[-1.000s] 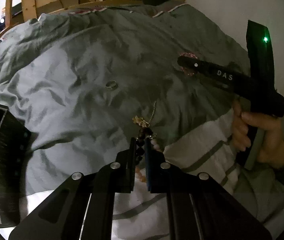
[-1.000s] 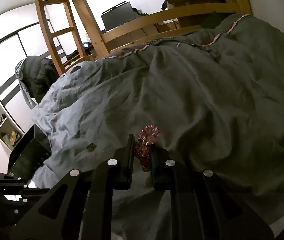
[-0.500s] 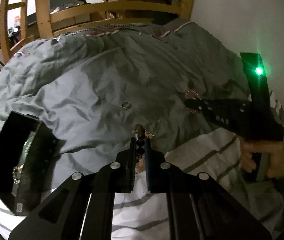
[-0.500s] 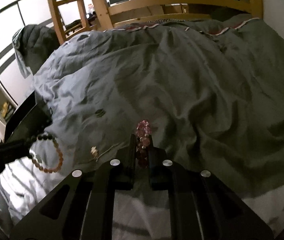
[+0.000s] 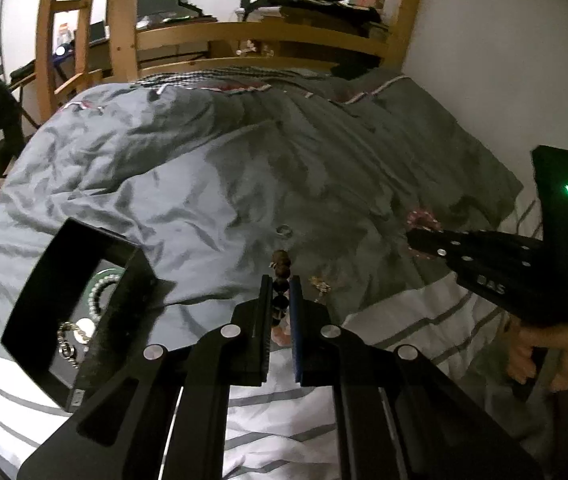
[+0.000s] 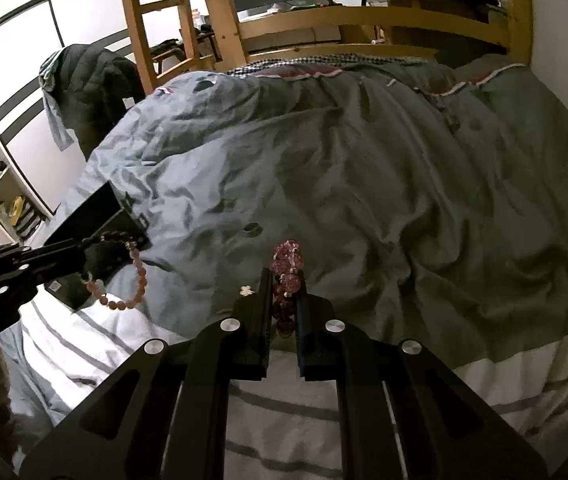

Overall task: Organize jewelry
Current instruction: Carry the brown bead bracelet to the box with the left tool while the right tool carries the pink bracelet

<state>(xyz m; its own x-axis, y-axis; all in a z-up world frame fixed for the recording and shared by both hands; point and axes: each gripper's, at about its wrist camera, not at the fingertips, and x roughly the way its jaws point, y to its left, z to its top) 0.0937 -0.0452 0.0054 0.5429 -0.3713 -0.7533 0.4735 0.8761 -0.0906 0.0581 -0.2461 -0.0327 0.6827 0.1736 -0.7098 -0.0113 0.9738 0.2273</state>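
My left gripper (image 5: 280, 286) is shut on a brown and peach bead bracelet (image 5: 280, 270), held above the grey duvet; the bracelet hangs as a loop in the right wrist view (image 6: 126, 276). My right gripper (image 6: 284, 280) is shut on a dark red bead bracelet (image 6: 287, 268), also lifted off the bed. An open black jewelry box (image 5: 72, 300) lies at the left with a pearl bracelet and chain inside. A ring (image 5: 284, 231) and a small gold charm (image 5: 319, 285) lie on the duvet.
The crumpled grey duvet (image 5: 204, 168) covers the bed, with striped white sheet (image 5: 403, 332) near me. A wooden bed frame and ladder (image 6: 220, 32) stand at the far end. A white wall runs along the right side.
Both grippers have risen and pulled back from the duvet, each with its bracelet. The black box has come fully into the left wrist view.
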